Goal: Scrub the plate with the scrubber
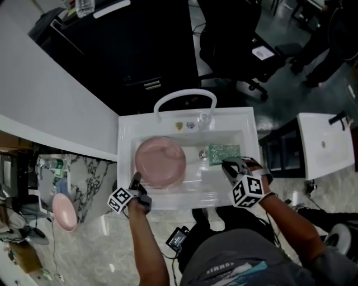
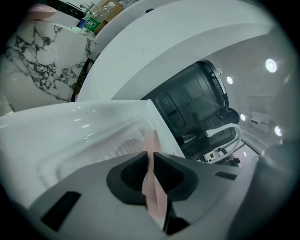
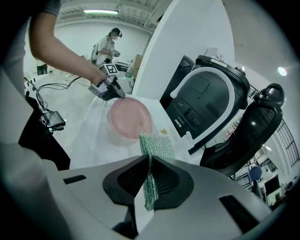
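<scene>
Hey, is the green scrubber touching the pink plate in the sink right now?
Apart. The head view shows the scrubber, held in the right claw, off to the right of the plate, with bare white sink floor between them.

Pale marbled floor (image 1: 95, 223) gleams underfoot, a long white counter (image 1: 50, 100) cuts across the upper left, and beyond it sits a black cabinet (image 1: 140, 50) with a black office chair (image 1: 235, 39) just to its right. Over on the far right there's a small white table (image 1: 324, 145), well apart from the chair; overhead, a strip light (image 3: 101, 11) glows on the ceiling and round spotlights (image 2: 271, 64) shine down
</scene>
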`<action>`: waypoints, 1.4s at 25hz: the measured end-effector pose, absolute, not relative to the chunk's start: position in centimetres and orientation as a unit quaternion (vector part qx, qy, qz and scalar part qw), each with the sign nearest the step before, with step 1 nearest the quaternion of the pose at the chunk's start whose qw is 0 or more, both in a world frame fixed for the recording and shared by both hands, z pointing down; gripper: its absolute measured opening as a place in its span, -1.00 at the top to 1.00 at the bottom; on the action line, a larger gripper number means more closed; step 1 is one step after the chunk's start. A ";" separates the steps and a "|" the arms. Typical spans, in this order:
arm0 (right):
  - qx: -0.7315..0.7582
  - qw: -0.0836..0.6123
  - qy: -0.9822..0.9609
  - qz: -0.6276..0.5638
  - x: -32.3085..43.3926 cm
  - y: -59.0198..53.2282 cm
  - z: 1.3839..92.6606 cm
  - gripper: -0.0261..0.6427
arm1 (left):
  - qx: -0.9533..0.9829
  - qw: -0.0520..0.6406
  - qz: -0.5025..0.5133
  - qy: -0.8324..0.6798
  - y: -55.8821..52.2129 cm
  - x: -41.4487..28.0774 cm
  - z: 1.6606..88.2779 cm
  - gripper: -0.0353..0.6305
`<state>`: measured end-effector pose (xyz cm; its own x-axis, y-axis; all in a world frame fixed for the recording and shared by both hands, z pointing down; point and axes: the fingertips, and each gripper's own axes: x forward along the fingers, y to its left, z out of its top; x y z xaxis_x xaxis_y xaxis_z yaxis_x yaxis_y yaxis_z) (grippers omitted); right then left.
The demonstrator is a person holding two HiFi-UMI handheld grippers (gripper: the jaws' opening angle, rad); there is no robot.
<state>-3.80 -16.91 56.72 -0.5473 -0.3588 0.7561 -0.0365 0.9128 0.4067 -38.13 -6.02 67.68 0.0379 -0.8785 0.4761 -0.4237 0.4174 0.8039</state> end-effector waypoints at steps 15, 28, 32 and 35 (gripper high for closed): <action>0.113 0.463 -0.863 -0.167 -3.7 -16.7 57.1 0.77 | 0.486 0.557 -0.163 -0.653 -5.3 -36.1 71.2 0.81; 0.118 0.464 -0.864 -0.158 -3.0 -16.7 57.4 0.77 | 0.516 0.566 -0.113 -0.633 -7.4 -32.7 72.0 0.81; 0.117 0.466 -0.863 -0.156 -2.8 -16.6 57.6 0.77 | 0.525 0.568 -0.101 -0.626 -7.9 -31.8 72.1 0.81; 0.114 0.464 -0.864 -0.156 -3.1 -16.5 57.6 0.77 | 0.530 0.569 -0.094 -0.621 -8.2 -31.2 72.2 0.81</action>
<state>-3.08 -16.49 57.59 -0.5433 -0.3428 0.7663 -0.0524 0.9249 0.3766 -31.18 -8.23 72.19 0.2099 -0.7655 0.6082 -0.5515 0.4210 0.7201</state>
